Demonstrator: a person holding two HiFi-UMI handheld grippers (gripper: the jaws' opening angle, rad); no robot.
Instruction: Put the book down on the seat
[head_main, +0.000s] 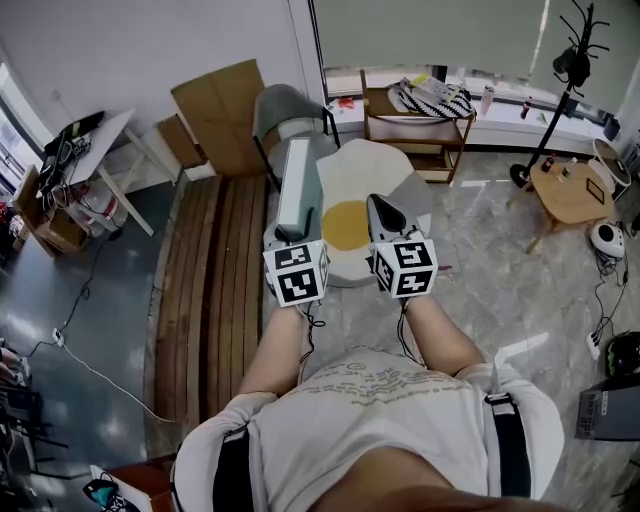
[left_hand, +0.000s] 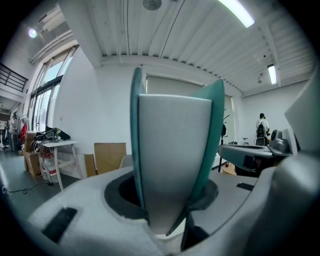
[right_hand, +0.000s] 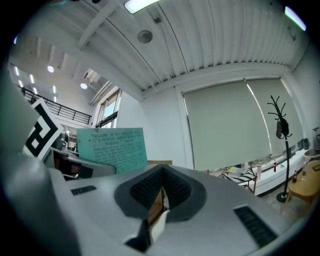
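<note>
A book (head_main: 297, 185) with a teal cover and white page edges stands upright in the head view, my left gripper (head_main: 291, 236) shut on its lower end. The left gripper view shows the book (left_hand: 172, 145) filling the gap between the jaws of the left gripper (left_hand: 172, 202). Just right of it my right gripper (head_main: 384, 213) is shut with nothing held; its pads meet in the right gripper view (right_hand: 161, 194), where the book's printed teal cover (right_hand: 112, 148) shows at the left. Below both lies a seat shaped like a fried egg (head_main: 385, 170), white with a yellow middle.
A slatted wooden platform (head_main: 215, 290) runs along the left of the seat. Behind it are cardboard sheets (head_main: 225, 110) and a grey chair (head_main: 285, 108). A wooden shelf (head_main: 415, 120), a round side table (head_main: 575, 190) and a coat stand (head_main: 575, 60) stand at the right.
</note>
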